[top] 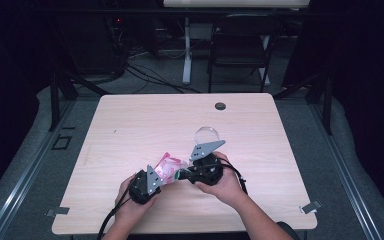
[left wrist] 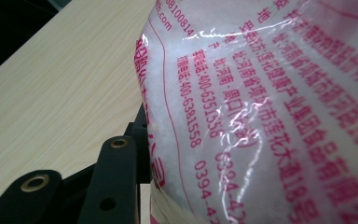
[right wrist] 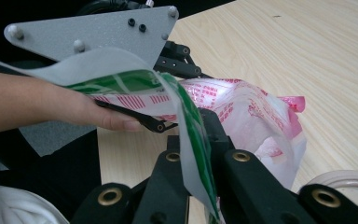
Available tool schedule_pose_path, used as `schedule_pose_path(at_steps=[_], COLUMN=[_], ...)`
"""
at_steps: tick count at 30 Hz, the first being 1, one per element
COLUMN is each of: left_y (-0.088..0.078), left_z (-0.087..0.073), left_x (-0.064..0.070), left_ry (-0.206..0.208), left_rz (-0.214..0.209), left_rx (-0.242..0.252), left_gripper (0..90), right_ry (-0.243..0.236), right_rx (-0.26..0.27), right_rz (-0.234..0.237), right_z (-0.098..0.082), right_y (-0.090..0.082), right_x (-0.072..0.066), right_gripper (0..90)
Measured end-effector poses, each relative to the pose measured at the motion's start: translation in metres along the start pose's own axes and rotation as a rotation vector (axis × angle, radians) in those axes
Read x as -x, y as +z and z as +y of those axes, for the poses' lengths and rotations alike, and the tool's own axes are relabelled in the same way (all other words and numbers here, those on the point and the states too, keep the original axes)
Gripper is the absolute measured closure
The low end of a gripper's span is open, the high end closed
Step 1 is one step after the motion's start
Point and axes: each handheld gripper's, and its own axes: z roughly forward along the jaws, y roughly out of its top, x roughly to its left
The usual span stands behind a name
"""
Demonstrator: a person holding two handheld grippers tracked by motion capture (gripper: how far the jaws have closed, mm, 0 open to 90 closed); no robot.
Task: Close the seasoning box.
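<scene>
A clear plastic bag (top: 167,167) with pink print and white granules inside hangs between my two grippers, just above the table (top: 130,125). My left gripper (top: 159,177) is shut on the bag's (left wrist: 270,116) lower part; one black jaw shows beside it and the other is hidden behind it. My right gripper (right wrist: 198,147) is shut on the bag's green-and-white top strip (right wrist: 186,112). In the right gripper view, the left gripper (right wrist: 165,88), with its grey plate, clamps the bag's (right wrist: 247,116) far side. The right gripper (top: 184,174) sits close to the left one.
A clear round glass vessel (top: 207,134) stands on the table just beyond the right gripper; its rim (right wrist: 342,179) shows low right in the right gripper view. A black grommet (top: 220,106) lies near the far edge. A folding chair (top: 242,45) stands behind the table.
</scene>
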Motion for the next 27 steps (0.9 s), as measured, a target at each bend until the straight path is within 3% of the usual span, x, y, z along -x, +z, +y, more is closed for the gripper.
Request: schedule_pose_path(at_steps=[11,16,27], left_y=[-0.003,-0.006,-0.008], left_z=[0.006,0.013,0.024], left_x=[0.000,-0.002,-0.006], left_ry=[0.037,0.078,0.124], left_rz=[0.045,0.086,0.118], left_rx=[0.011,0.021,0.006], left_gripper=[61.1,61.2,61.2], right_ry=[0.054,0.075,0.083], right_rx=[0.031,0.052,0.073], right_rz=[0.018,0.026,0.000], right_z=[-0.001,0.000,0.002], right_y=[-0.005,-0.009,-0.016], right_x=[0.005,0.007,0.009], right_gripper=[90.0,90.0,90.0])
